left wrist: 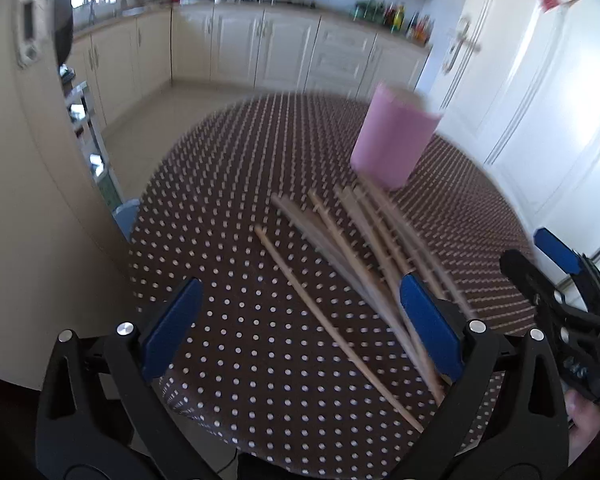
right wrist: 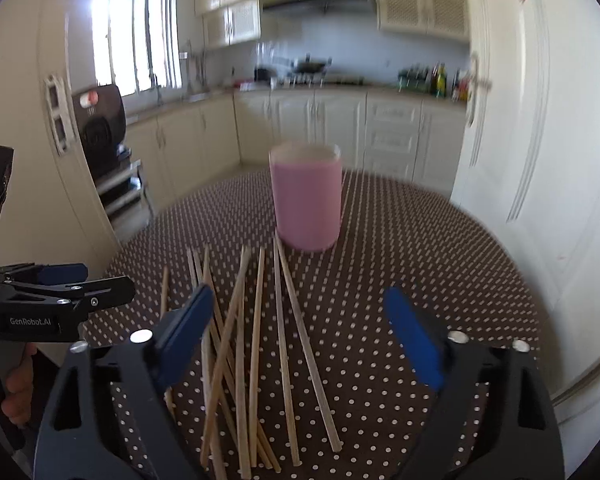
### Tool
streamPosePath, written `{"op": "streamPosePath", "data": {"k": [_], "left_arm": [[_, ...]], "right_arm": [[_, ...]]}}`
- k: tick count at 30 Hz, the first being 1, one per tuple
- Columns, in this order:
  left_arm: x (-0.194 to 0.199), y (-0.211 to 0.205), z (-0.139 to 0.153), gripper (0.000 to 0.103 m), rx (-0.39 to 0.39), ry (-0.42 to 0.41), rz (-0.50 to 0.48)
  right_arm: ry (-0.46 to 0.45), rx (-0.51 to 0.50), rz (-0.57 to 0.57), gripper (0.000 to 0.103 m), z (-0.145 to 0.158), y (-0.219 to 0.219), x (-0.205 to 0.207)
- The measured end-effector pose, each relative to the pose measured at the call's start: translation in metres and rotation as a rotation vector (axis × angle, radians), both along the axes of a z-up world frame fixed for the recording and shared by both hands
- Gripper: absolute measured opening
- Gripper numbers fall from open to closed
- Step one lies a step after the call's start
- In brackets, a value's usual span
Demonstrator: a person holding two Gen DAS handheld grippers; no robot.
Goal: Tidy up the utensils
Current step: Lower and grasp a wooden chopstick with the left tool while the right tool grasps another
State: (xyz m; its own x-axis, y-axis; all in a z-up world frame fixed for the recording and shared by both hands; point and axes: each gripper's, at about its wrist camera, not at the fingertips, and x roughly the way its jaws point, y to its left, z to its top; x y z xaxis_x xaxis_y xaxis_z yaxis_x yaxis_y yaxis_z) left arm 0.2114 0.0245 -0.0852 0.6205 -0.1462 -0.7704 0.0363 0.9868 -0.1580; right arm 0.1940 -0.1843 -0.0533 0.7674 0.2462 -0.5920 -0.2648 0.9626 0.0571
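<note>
A loose heap of wooden chopsticks [right wrist: 256, 344] lies flat on the polka-dot table [right wrist: 420, 264], and a pink cup [right wrist: 307, 204] stands upright just beyond their far tips, apparently empty of chopsticks as far as its rim shows.

The right hand-held gripper [right wrist: 300, 340] hangs just above the table with its jaws spread wide and nothing between them. The heap sits directly ahead of it and beneath its left finger, and the sticks' long axes run roughly along its line of sight, fanning toward the cup.

The left hand-held gripper [left wrist: 300, 328] is also wide and empty. From it the chopsticks [left wrist: 352, 268] lie ahead and to its right, crossing its view on a diagonal and passing under its right finger; the cup [left wrist: 394, 136] is farther off, ahead-right.

The right one looks better placed: it is centred on the heap with the cup straight ahead, so closing across a stick's width seems the likely first pick.
</note>
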Motion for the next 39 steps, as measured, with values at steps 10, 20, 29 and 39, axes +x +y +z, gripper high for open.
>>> {"op": "streamPosePath", "data": {"k": [10,20,29,39], "left_arm": [[0.047,-0.001,-0.044,0.060,0.001,0.233,0.015],[0.071,-0.006,-0.041,0.028,0.033,0.258,-0.010],[0.082,-0.009,-0.040,0.016,0.058,0.264,-0.056],[0.097,-0.003,-0.046,0.012,0.054,0.269,-0.069]], "right_arm": [[0.236,-0.059,0.097,0.050,-0.023,0.007,0.055],[0.374,-0.135,0.165,0.041,-0.036,0.023,0.101],[0.463,-0.189,0.185,0.026,-0.050,0.036,0.136],[0.505,-0.194,0.205,0.006,-0.056,0.053,0.150]]}}
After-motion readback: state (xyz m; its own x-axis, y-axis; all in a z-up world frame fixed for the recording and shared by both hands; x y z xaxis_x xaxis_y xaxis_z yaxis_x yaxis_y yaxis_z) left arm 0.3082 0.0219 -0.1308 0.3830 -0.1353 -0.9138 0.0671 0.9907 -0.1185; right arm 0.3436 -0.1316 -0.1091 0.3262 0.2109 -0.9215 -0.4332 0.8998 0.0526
